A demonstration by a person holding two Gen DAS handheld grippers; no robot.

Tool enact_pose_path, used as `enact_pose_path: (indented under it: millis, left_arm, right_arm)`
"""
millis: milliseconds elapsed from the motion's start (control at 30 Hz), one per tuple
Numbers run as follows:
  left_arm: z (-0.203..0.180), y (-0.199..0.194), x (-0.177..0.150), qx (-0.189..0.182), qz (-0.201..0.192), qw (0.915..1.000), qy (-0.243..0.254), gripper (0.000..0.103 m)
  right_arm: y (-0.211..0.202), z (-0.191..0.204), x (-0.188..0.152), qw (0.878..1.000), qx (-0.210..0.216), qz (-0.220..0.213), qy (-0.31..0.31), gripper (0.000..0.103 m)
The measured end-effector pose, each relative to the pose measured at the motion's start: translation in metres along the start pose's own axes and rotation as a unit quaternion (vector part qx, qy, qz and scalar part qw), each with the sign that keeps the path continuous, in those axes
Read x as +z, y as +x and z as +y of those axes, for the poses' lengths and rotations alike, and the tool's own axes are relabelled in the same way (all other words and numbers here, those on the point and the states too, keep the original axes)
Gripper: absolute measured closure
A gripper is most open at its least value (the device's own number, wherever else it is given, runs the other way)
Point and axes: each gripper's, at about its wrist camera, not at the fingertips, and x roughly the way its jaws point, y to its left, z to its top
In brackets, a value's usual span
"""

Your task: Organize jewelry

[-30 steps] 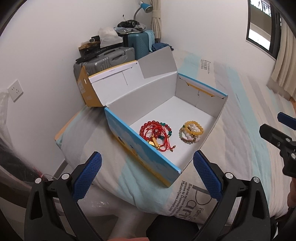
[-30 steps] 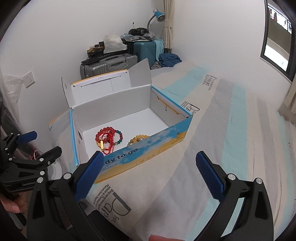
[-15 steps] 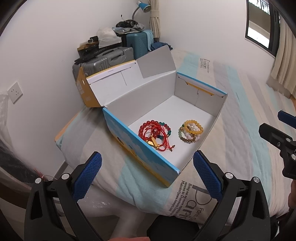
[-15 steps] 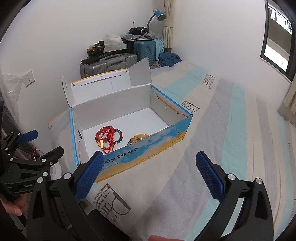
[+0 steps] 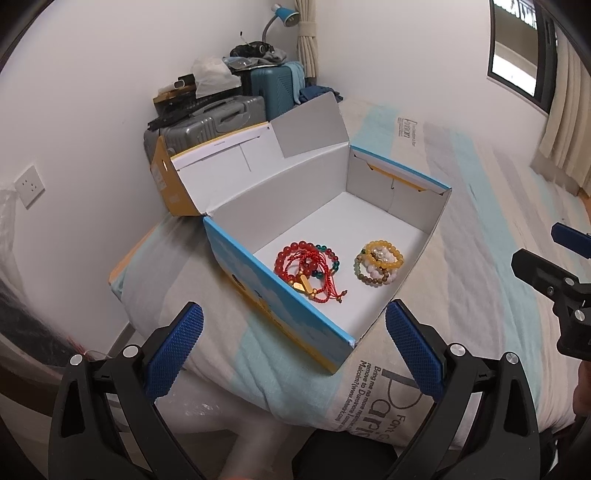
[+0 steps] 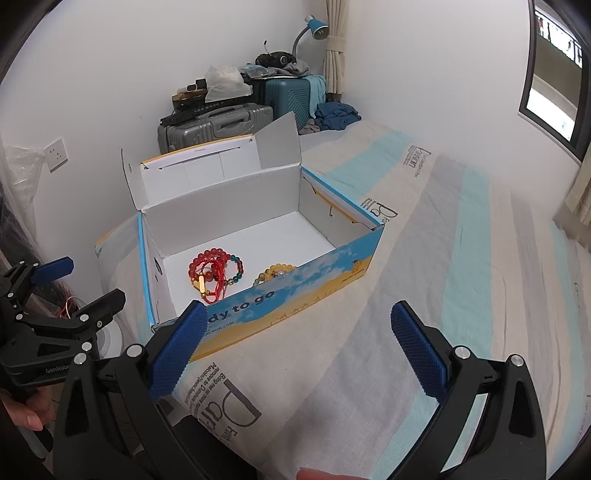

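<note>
An open blue and yellow cardboard box (image 5: 280, 295) (image 6: 295, 295) rests on the bed corner, lid flap folded back. Inside lie a tangle of red bead bracelets with a gold charm (image 5: 308, 271) (image 6: 214, 271) and a stack of yellow and pale bead bracelets (image 5: 378, 262) (image 6: 275, 273). My left gripper (image 5: 293, 350) hovers open just before the box's near corner, holding nothing. My right gripper (image 6: 299, 349) stands open above the bedsheet in front of the box's long printed side, also holding nothing. Each gripper shows at the edge of the other's view.
The bed carries a striped sheet (image 6: 461, 295) with printed lettering. Grey and teal suitcases (image 5: 221, 114) piled with clutter stand against the far wall, beside a blue lamp (image 6: 314, 26). A window (image 6: 554, 74) and curtain are on the right. A hand (image 6: 22, 417) holds the left gripper.
Both grippers have barely shifted; the box has slid slightly down and left in the left wrist view. The jaws stay open and the jewelry has not moved.
</note>
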Motion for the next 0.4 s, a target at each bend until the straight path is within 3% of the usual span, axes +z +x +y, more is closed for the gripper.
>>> enact_pose_path:
  millis: [400]
  left_arm:
    - [0.0067,0.0026,0.0016,-0.003,0.008,0.9999,-0.011,0.006]
  right_arm:
    - [0.0003,-0.0003,-0.0013,1.0,0.0,0.001,0.0,0.007]
